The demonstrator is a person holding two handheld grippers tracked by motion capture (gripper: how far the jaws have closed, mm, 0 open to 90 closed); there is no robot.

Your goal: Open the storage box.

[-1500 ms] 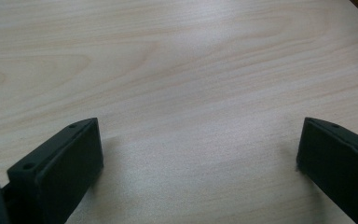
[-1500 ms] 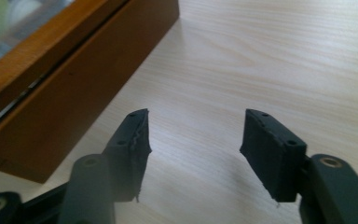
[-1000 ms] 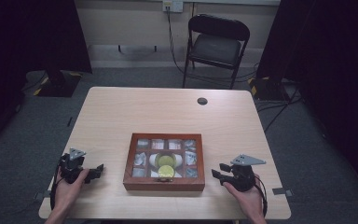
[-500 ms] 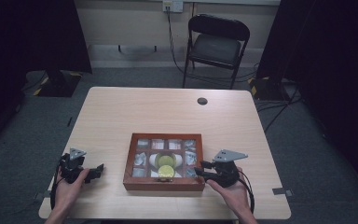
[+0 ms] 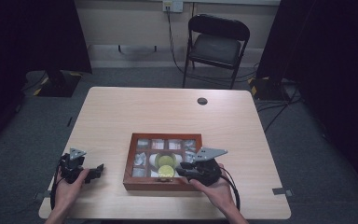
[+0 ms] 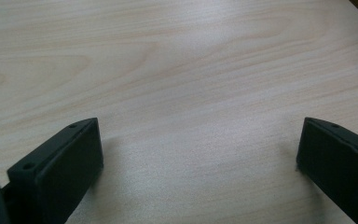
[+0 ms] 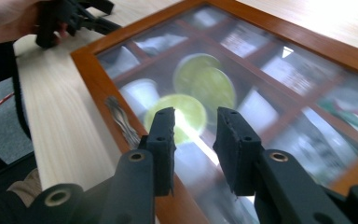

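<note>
A wooden box (image 5: 161, 184) with a glass lid and several compartments sits at the table's near middle. Under the glass (image 7: 279, 70) lie white packets and two yellow-green round things (image 5: 166, 171) (image 7: 186, 112). My right gripper (image 5: 182, 169) (image 7: 195, 126) hovers over the box's near right part, pointing left, its jaws a narrow gap apart with nothing between them. A metal clasp (image 7: 121, 119) shows on the box's front rim. Left of the box, my left gripper (image 5: 98, 170) (image 6: 200, 149) rests low over bare tabletop, jaws wide apart and empty.
A black folding chair (image 5: 216, 44) stands beyond the table's far edge. A dark round grommet (image 5: 202, 101) is set in the far middle of the tabletop (image 5: 168, 116). Cables run on the floor at right. The left hand and its gripper (image 7: 74, 14) show far off.
My right gripper moved left from the tabletop beside the box to over the box's near right part. The left gripper stayed put.
</note>
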